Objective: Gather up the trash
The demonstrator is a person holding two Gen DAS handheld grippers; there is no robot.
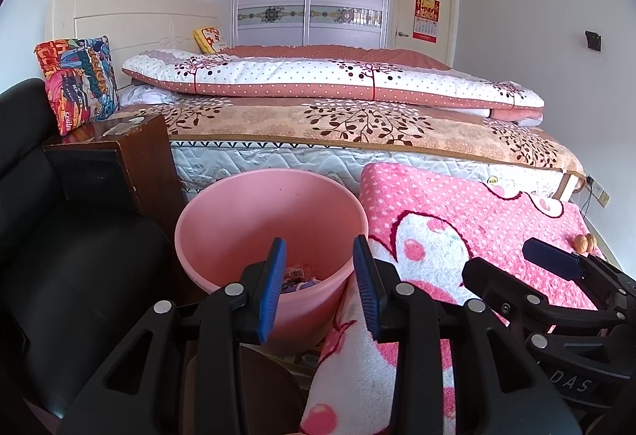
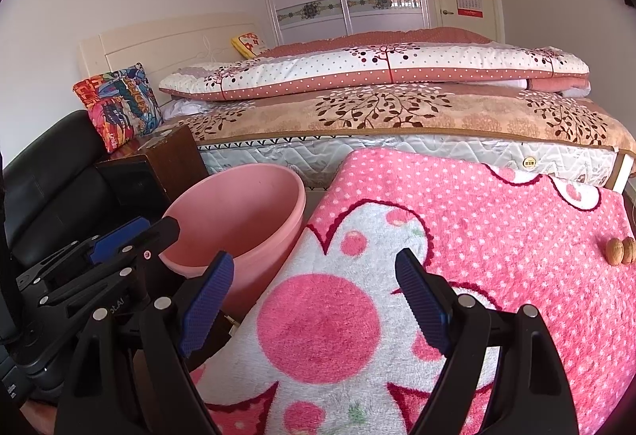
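Observation:
A pink plastic bin stands on the floor between a dark wooden nightstand and a surface covered by a pink blanket; it also shows in the right wrist view. Several bits of trash lie at its bottom. My left gripper is open and empty, just above the bin's near rim. My right gripper is open and empty over the blanket, to the right of the bin. Two walnuts sit on the blanket at the far right, also seen in the left wrist view.
The pink polka-dot blanket covers the surface in front of me. A bed with folded quilts runs across behind it. A dark nightstand and a black leather seat stand left of the bin.

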